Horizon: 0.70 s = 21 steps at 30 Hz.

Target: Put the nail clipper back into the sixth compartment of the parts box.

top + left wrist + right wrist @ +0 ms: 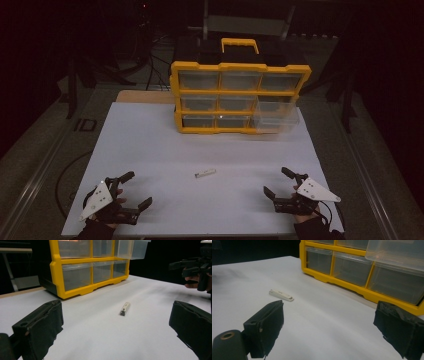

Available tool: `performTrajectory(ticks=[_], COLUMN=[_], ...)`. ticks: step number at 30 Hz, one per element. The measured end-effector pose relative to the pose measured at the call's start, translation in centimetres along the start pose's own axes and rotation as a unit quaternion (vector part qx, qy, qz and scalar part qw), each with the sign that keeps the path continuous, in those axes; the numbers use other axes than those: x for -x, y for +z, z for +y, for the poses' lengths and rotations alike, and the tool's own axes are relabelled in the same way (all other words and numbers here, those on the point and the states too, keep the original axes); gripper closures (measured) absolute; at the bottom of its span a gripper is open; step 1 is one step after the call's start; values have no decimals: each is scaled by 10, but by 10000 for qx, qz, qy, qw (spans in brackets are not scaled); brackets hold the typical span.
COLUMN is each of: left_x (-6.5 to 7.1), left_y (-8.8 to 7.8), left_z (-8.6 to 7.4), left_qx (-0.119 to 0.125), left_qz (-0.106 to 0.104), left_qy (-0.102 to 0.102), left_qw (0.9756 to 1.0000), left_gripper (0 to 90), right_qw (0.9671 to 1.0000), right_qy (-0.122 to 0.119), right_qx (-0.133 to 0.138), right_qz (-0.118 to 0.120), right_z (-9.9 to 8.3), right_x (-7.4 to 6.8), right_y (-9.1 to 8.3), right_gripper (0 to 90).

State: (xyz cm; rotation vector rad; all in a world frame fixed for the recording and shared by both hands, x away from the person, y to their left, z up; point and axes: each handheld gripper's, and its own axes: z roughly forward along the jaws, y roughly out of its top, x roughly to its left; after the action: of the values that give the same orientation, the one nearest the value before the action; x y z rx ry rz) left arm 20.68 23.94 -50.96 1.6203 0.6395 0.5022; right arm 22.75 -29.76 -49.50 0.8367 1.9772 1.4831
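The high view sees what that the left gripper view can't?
High view alone: the organizer's yellow carry handle and the left gripper, jaws open. Left gripper view alone: the small white flat clip's layered end, close up. Both: the yellow plastic drawer organizer, its clear drawer pulled out, the white table, and the right gripper, open.

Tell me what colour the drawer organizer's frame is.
Yellow; the drawer organizer's frame shows best in the high view.

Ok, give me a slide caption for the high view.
Two open grippers, left and right, flank a small white clip before a yellow drawer organizer.
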Motion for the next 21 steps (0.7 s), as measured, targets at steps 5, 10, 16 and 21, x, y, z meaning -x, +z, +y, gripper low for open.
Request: performTrajectory(ticks=[5, 10, 16, 21], left_x=[1, 0, 0, 1], left_y=[1, 0, 0, 1], left_z=[0, -1, -1, 0], left_qx=[-20, -14, -23, -54], left_qz=[14, 6, 4, 35], left_qy=[-3, -56, -66, -87], left_qw=[10000, 10000, 10000, 9999], left_gripper=[4, 5, 5, 5], right_qw=[9999, 9998, 9999, 9999], right_qy=[102, 205, 149, 132], right_qx=[-16, 40, -18, 0], right_qz=[25, 17, -32, -29], right_z=[1, 2, 2, 3], right_x=[1, 0, -1, -2], right_y=[0, 3, 4, 3], right_gripper=[94, 94, 94, 94])
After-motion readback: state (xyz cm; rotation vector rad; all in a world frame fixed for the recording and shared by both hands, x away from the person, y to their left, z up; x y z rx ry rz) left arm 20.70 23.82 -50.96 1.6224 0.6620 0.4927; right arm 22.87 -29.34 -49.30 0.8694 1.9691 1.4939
